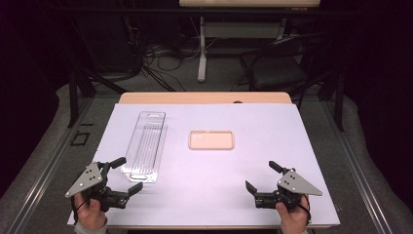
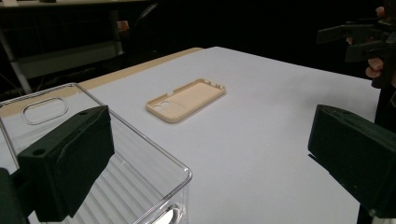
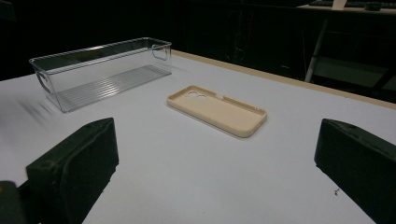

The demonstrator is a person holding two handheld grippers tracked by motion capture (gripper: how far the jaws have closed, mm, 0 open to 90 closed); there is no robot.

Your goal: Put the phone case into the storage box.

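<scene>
Both grippers rest at the near edge of the tabletop, jaws spread wide and empty. The left gripper sits just beside the near end of the clear bin, whose long axis runs away from the person. The right gripper stands well apart from everything. Farther in, near the tabletop's middle, the beige phone case lies flat, open side up, long axis crosswise. It lies ahead of the right gripper and toward the left; judged from the high view, neither hand is clearly nearer to it.
</scene>
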